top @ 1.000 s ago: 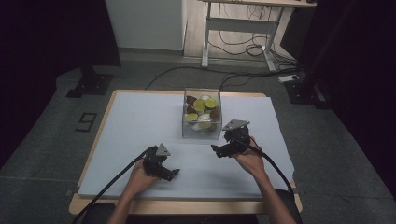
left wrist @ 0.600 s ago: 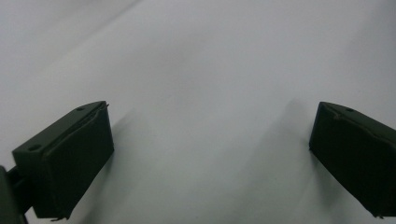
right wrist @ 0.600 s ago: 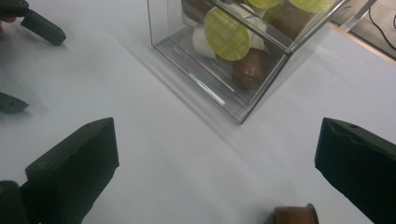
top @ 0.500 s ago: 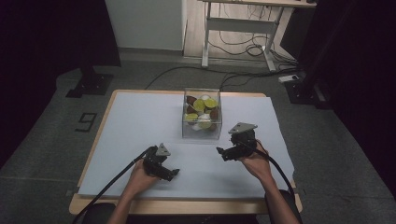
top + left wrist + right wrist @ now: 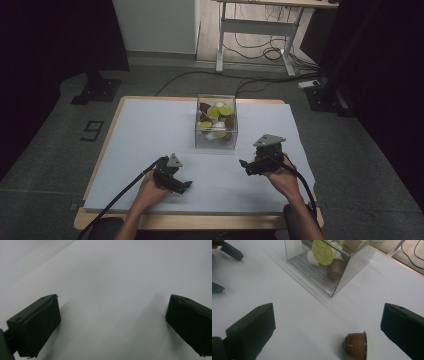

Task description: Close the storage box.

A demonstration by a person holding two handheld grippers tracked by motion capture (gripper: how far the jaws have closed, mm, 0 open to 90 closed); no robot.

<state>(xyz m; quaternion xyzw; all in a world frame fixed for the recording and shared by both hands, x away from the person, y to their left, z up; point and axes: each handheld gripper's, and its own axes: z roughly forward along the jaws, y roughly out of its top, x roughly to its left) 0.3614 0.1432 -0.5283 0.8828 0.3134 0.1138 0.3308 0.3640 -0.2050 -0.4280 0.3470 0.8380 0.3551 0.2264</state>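
The work in hand is being judged as the moving of coffee capsules between the clear box (image 5: pixel 216 122) and the white table cover (image 5: pixel 150 130). In the right gripper view, one brown capsule (image 5: pixel 355 345) is lying on its side on the cover, between the two black jaws and nearer the jaw at 3 o'clock, touched by neither. The right gripper (image 5: pixel 329 332) is being held wide open and empty, low over the cover, probably so that the jaws can be brought around the capsule's sides.

In the high view the right gripper (image 5: pixel 247 167) is being held at about 5 o'clock from the box, near it but apart. The capsule itself is too small to be made out there. The box is standing upright toward the far middle of the table, and its transparent walls are letting the yellow-lidded and brown capsules (image 5: pixel 214 112) inside be seen; a yellow-lidded capsule (image 5: pixel 322 249) is leaning against the near wall in the right gripper view.

The left gripper (image 5: pixel 185 185) is being kept at about 7 o'clock from the box, well apart from it, seemingly parked out of the way. Its jaws are being held wide apart over bare cover, with nothing between them (image 5: pixel 112 322).
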